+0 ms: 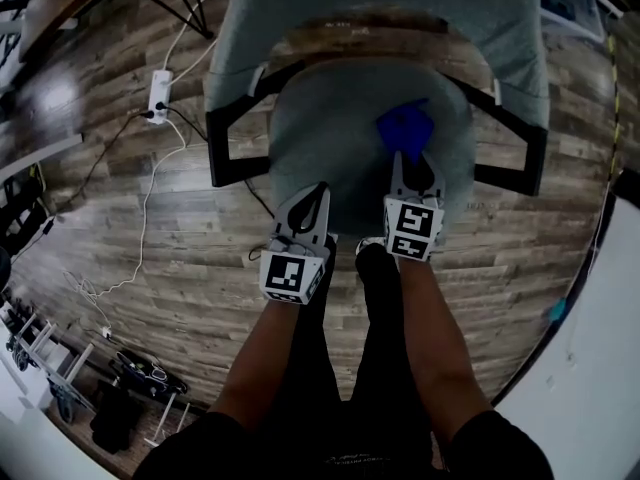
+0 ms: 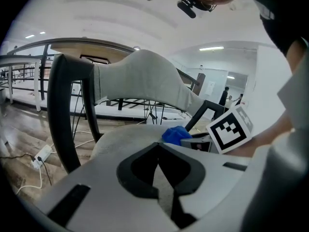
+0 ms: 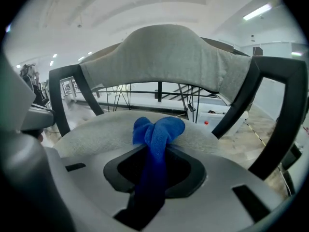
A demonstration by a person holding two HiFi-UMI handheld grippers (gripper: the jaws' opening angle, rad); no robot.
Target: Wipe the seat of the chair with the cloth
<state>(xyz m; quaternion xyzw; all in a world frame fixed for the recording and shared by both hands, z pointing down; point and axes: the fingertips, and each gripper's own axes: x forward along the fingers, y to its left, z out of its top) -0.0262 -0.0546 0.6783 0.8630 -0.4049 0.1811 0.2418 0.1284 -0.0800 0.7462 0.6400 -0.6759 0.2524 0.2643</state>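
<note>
A grey padded chair seat point(image 1: 340, 133) with black armrests point(image 1: 225, 133) lies below me. A blue cloth point(image 1: 405, 128) is bunched on the seat's right half, and my right gripper point(image 1: 413, 168) is shut on it; in the right gripper view the blue cloth point(image 3: 157, 137) runs back between the jaws with the seat point(image 3: 96, 132) under it. My left gripper point(image 1: 312, 200) hangs over the seat's front left edge, jaws shut with nothing between them. In the left gripper view the cloth point(image 2: 176, 135) and the right gripper's marker cube point(image 2: 231, 128) show ahead on the right.
The chair's grey backrest point(image 1: 380, 8) rises beyond the seat. A white power strip point(image 1: 158, 95) and white cables point(image 1: 150, 198) lie on the wood floor point(image 1: 180, 248) at left. The person's legs and shoes point(image 1: 375, 268) stand just before the seat. Dark equipment point(image 1: 130, 388) sits lower left.
</note>
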